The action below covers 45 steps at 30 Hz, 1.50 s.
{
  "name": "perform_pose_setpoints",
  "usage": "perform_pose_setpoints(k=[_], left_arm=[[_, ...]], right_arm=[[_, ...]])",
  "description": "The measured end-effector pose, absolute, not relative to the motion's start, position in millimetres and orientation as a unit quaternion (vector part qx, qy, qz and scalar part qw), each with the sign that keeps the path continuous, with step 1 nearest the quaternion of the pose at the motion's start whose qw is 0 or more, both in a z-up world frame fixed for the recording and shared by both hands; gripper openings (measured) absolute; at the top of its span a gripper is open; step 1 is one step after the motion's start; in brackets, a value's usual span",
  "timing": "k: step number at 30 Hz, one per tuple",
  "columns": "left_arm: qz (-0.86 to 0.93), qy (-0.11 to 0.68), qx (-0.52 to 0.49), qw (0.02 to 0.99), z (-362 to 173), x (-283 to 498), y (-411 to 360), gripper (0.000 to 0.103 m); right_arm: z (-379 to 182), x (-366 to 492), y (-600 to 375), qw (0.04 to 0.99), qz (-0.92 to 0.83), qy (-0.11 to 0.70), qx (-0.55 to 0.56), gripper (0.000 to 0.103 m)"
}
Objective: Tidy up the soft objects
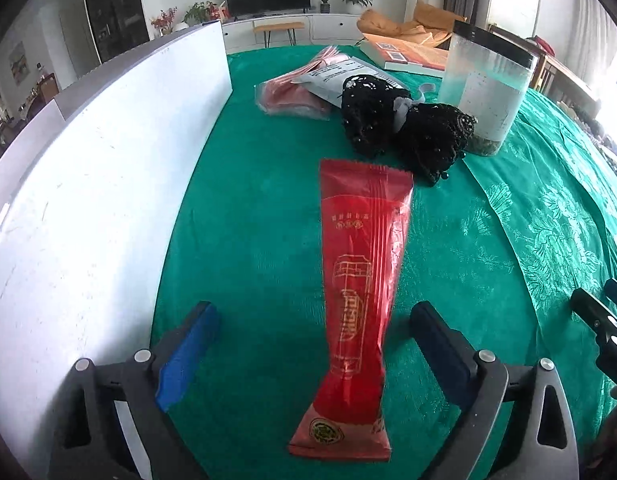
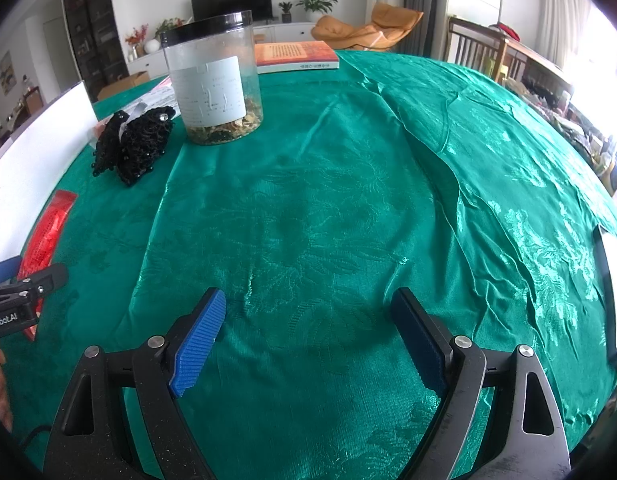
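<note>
A long red foil packet (image 1: 360, 280) lies flat on the green tablecloth (image 1: 248, 220). My left gripper (image 1: 314, 312) is open around its near half, and neither blue pad touches it. Beyond the packet lies a black beaded mesh bundle (image 1: 404, 128), then a pink packet (image 1: 292, 96) under a grey pouch (image 1: 348, 76). My right gripper (image 2: 308, 300) is open over bare cloth with nothing between its fingers. In the right wrist view the red packet (image 2: 48, 228) and the black bundle (image 2: 132, 144) are at the left.
A white board (image 1: 88, 184) stands upright along the left side. A clear jar with a black lid (image 2: 216, 80) stands behind the black bundle. An orange book (image 2: 296, 56) lies at the far edge. A white flat object (image 2: 616, 280) sits at the right rim.
</note>
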<state>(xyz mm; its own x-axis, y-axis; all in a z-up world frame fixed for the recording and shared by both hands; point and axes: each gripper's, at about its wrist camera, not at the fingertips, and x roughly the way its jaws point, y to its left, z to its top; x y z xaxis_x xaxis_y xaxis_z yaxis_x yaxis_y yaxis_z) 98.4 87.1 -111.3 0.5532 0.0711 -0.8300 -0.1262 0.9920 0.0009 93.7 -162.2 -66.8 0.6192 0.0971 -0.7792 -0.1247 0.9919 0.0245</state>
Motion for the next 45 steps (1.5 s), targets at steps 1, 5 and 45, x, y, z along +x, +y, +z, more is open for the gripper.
perform_pose_setpoints(k=[1,5,45], left_arm=[[0.055,0.465,-0.027,0.883,-112,98,86,0.097],[0.043,0.455,-0.023,0.889,-114,95,84,0.100],[0.036,0.456,-0.022,0.889,-115,96,83,0.103]], right_arm=[[-67,94,-162,0.900,0.062,0.432,-0.016,0.087],[-63,95,-165,0.900,0.090,0.426,0.009,0.087],[-20,221,-205,0.907,0.104,0.403,0.070,0.074]])
